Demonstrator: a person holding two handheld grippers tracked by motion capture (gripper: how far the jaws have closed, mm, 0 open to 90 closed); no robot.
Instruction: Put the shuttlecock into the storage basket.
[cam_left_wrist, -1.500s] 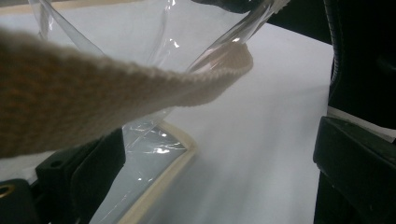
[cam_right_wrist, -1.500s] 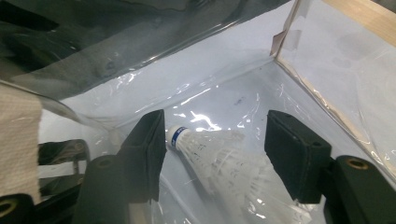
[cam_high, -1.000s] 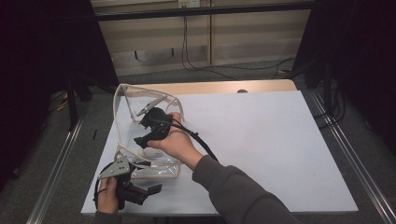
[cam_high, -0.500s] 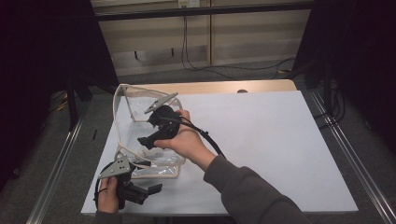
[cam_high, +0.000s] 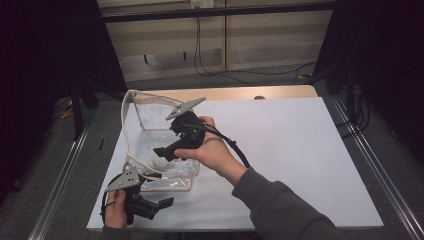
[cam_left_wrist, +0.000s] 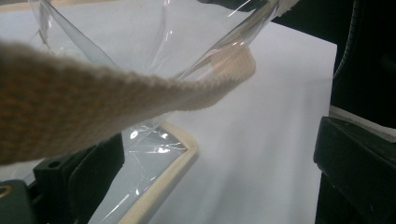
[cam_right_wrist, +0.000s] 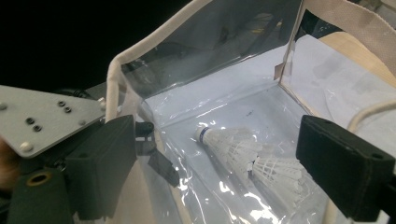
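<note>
The right gripper (cam_high: 161, 151) is hanging over the clear bag (cam_high: 150, 145), its jaws opening wide with nothing between them. Two shuttlecocks (cam_right_wrist: 243, 151) are lying inside, at 5 o'clock of the bag. The left gripper (cam_high: 162, 203) is holding the strap (cam_left_wrist: 116, 102), at 7 o'clock. Lift out slowly, keeping the bag open.

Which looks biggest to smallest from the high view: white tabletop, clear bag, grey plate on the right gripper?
1. White tabletop, by far.
2. Clear bag.
3. Grey plate on the right gripper, smallest, though it sits higher, nearer the camera.
</note>
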